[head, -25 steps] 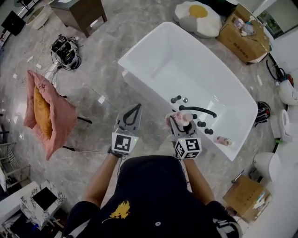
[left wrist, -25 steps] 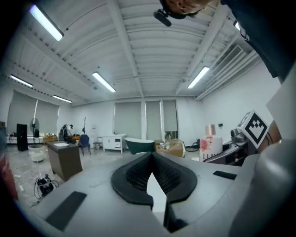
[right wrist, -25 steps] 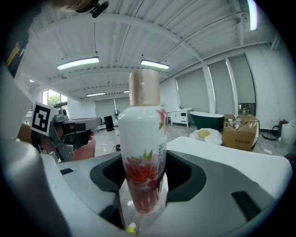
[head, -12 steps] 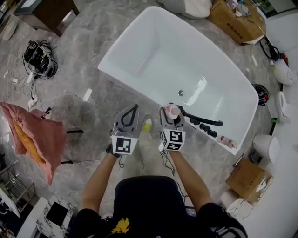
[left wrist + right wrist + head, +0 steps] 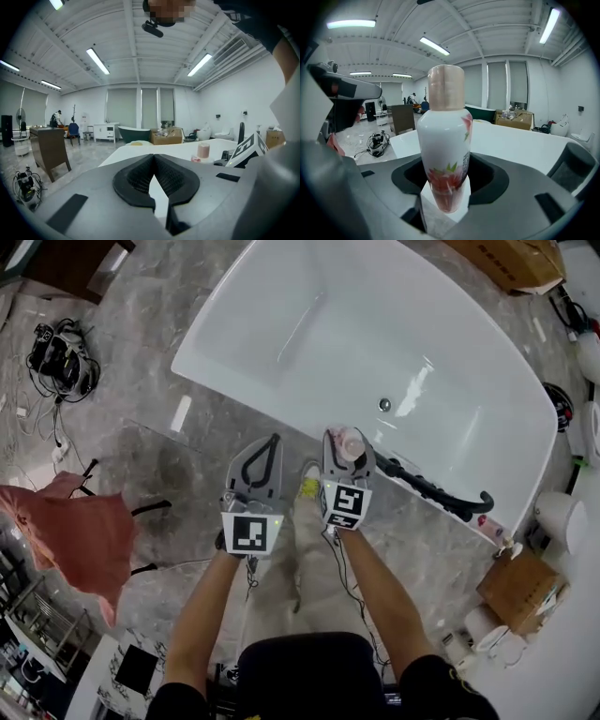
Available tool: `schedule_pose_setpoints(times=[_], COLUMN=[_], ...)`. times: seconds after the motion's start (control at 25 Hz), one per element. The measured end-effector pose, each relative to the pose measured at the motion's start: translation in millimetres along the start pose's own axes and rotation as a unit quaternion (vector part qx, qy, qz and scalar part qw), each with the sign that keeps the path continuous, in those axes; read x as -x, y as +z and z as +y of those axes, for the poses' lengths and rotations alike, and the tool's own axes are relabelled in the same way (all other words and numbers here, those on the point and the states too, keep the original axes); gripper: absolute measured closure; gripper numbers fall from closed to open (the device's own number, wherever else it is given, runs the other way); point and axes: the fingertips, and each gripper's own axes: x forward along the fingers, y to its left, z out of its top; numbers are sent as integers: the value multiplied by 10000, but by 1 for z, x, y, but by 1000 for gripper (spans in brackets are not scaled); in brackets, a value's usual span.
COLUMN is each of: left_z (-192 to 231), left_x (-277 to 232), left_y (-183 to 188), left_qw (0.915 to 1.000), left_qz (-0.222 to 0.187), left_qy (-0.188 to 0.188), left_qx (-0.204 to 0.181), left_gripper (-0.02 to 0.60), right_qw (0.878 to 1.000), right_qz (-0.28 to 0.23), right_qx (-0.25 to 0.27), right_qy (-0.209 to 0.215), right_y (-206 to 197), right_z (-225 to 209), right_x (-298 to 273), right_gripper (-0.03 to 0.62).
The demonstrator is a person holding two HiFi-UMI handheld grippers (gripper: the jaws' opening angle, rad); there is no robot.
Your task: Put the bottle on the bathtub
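A white bottle [image 5: 445,150] with red flower print and a pink-beige cap stands upright between the jaws of my right gripper [image 5: 444,186], which is shut on its lower part. In the head view the right gripper [image 5: 345,454] holds the bottle [image 5: 352,440] right at the near rim of the white bathtub [image 5: 272,409]. My left gripper [image 5: 274,441] hovers beside it on the left over the floor, just short of the tub, its jaws shut with nothing in them. In the left gripper view the jaw tips [image 5: 153,157] meet, and the bottle [image 5: 203,151] shows to the right.
A black faucet [image 5: 436,488] with knobs sits on the tub's rim to the right of the bottle, and a small pink item [image 5: 483,519] lies farther along. A pink cloth [image 5: 80,531] hangs at left. Cables [image 5: 61,343] lie at the far left, a cardboard box [image 5: 520,587] at right.
Both grippers have moved nearer to the tub's near rim, the right one still holding the bottle. The head view has shifted, so the tub now fills more of the top.
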Motion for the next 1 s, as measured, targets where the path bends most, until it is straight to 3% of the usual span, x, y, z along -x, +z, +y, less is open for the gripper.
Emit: schedule_pose_setpoints(times=[0.32,0.56,0.72,0.84,1.0], left_z=[-11,-23,-22,-21,-19], left_x=[-14,-8,-1,15,39], left_y=[-14,-2,9,20,28], left_qw=[9999,9998,9996,9992,9961], left_qz=[-41,-82,-163,-246,-123], left_qy=[-120,-174,-211,-296,-96], left_qx=[-70,27,41,-73,867], left_gripper=[563,563,563,563,563], right_qw=[9992,9995,9996,9993,9988], right_qz=[-378,-89,131,301,472], right_qx=[33,260,-33,-55,-57], right_qy=[78,167,252,198,-134], right_y=[-22,-25,-29,-29,-21], right_z=[-4,-2,3,10,14], right_x=[-8,-10,-10,4,41], right_gripper=[364,350,201,203,270])
